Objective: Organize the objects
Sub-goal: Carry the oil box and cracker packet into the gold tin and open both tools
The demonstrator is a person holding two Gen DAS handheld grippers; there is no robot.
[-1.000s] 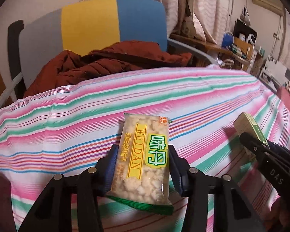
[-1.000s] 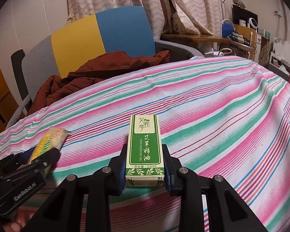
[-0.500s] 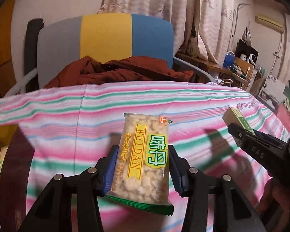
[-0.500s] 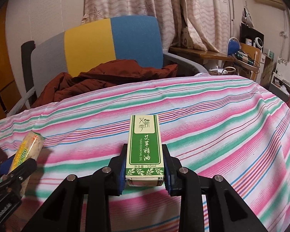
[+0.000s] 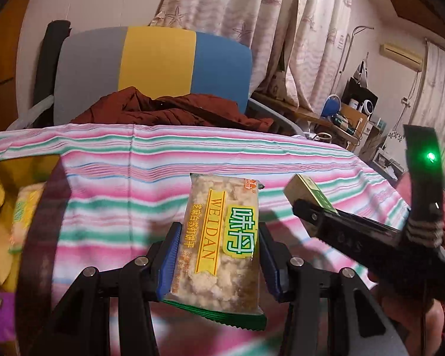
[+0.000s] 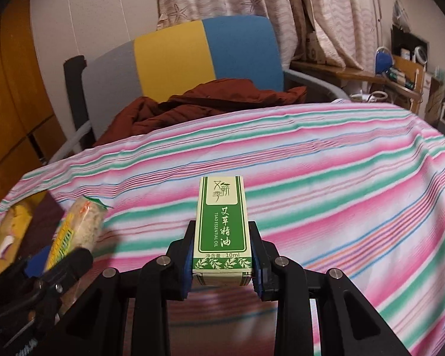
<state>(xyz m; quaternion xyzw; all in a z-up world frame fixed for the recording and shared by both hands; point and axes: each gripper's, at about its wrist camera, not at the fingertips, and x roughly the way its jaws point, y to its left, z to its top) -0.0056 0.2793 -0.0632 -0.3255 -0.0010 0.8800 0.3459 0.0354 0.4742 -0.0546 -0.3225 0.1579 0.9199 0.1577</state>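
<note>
Snack packet [image 5: 222, 234] with the WEIDAN print sits between the blue pads of the left tongs [image 5: 219, 255], which are about half open and closed on its sides. Its long axis runs forward along the fingers, away from the camera, and it is carried in the air above the striped pink and green cloth [image 5: 133, 178] on the counter. The right tongs [image 6: 222, 264] are narrowly closed on a small green essential oil box [image 6: 221, 222], also with the long side pointing forward along the fingers.

In the left wrist view the right tongs appear on the right side, close to the packet but not touching. At the left edge of both views a dark container [image 5: 41, 207] shows, with yellow packets [image 5: 23, 216] inside; its shape is cut off and blurred. I judge this is the place for the objects. It lies to the left of both tongs, and the left hand is the nearer one, so the packet probably should go there first, with a move to the left and down.
</note>
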